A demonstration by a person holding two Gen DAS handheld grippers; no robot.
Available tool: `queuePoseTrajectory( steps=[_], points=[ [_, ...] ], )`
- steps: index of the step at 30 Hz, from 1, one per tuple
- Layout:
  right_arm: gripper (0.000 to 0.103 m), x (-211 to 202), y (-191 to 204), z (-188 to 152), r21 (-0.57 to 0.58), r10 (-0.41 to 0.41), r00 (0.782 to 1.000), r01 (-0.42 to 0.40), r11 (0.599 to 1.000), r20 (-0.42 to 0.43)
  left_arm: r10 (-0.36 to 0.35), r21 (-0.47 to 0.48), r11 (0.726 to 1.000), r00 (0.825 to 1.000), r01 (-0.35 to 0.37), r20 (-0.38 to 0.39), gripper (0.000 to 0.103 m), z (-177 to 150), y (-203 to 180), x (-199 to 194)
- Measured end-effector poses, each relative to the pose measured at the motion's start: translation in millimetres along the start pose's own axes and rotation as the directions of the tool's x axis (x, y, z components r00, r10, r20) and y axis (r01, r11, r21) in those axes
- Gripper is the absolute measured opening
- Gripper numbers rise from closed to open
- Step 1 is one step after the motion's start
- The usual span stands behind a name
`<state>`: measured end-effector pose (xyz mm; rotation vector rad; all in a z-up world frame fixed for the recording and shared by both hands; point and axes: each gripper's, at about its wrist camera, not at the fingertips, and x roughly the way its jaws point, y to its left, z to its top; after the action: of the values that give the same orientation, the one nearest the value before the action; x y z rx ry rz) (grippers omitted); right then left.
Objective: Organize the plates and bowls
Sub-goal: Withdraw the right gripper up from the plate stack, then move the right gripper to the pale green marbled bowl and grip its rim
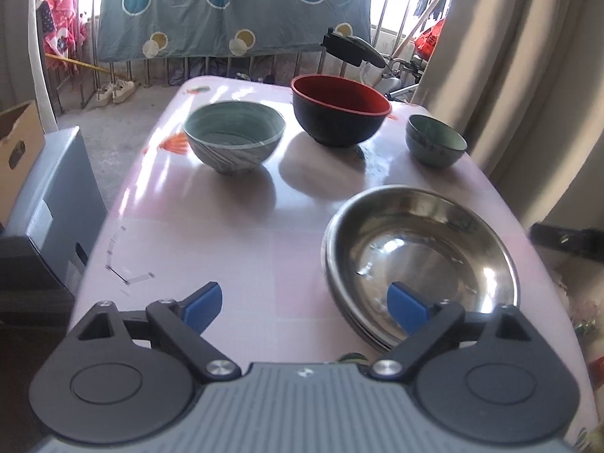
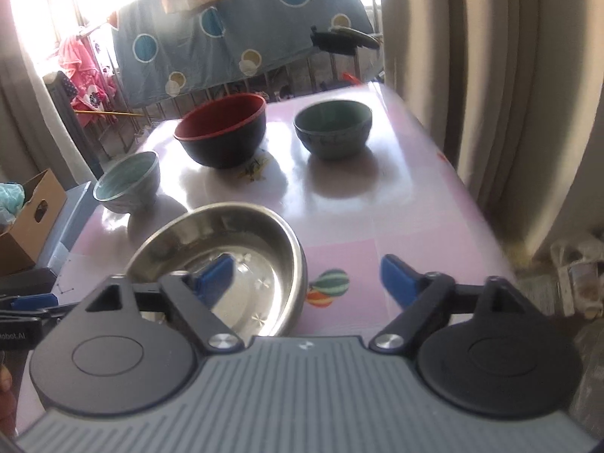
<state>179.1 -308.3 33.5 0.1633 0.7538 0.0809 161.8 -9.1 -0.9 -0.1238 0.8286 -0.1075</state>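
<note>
A stack of steel bowls [image 1: 419, 260] [image 2: 226, 264] sits on the pink table [image 1: 226, 234] near the front. Behind stand a pale striped bowl [image 1: 234, 136] [image 2: 126, 185], a black bowl with red inside [image 1: 339, 113] [image 2: 222, 132] and a small green bowl [image 1: 434, 141] [image 2: 332, 128]. My left gripper [image 1: 305, 307] is open and empty, low over the table's front, its right finger over the steel bowls' near rim. My right gripper [image 2: 307, 281] is open and empty, its left finger over the steel bowls.
A grey bin [image 1: 49, 204] and a cardboard box [image 1: 15, 143] [image 2: 30, 219] stand left of the table. Curtains [image 1: 521, 75] [image 2: 509, 94] hang close on the right. A railing with a hung dotted blanket [image 1: 234, 7] runs behind the table.
</note>
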Motion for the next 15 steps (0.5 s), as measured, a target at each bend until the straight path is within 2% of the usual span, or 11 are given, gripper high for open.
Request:
queuePoseTrajectory(
  steps=[1, 2, 4, 9, 13, 15],
  points=[
    [0.102, -3, 1, 3, -0.004, -0.003, 1.0, 0.003, 1.0, 0.012, 0.004, 0.005, 1.0, 1.0, -0.004, 0.003, 0.098, 3, 3, -2],
    [0.102, -7, 3, 7, -0.011, -0.002, 1.0, 0.003, 1.0, 0.025, 0.0, 0.009, 1.0, 1.0, 0.0, 0.005, 0.103, 6, 7, -4],
    [0.102, -10, 8, 18, -0.043, -0.011, 1.0, 0.012, 0.999, 0.02, -0.009, 0.008, 1.0, 1.0, 0.008, 0.014, 0.103, 9, 15, -7],
    [0.102, -7, 31, 50, -0.18, -0.082, 0.996, 0.084, 0.98, 0.017, 0.048, -0.05, 0.998, 0.999, -0.048, 0.003, 0.103, 21, 38, -10],
    [0.102, -11, 49, 72, -0.209, -0.019, 1.0, 0.023, 0.978, 0.024, 0.091, -0.102, 0.991, 0.996, -0.089, 0.021, 0.103, 28, 56, -17],
    [0.102, -14, 61, 81, -0.233, 0.006, 0.999, 0.002, 0.972, 0.031, 0.138, -0.105, 0.985, 0.99, -0.136, 0.006, 0.103, 34, 62, -18]
  ],
)
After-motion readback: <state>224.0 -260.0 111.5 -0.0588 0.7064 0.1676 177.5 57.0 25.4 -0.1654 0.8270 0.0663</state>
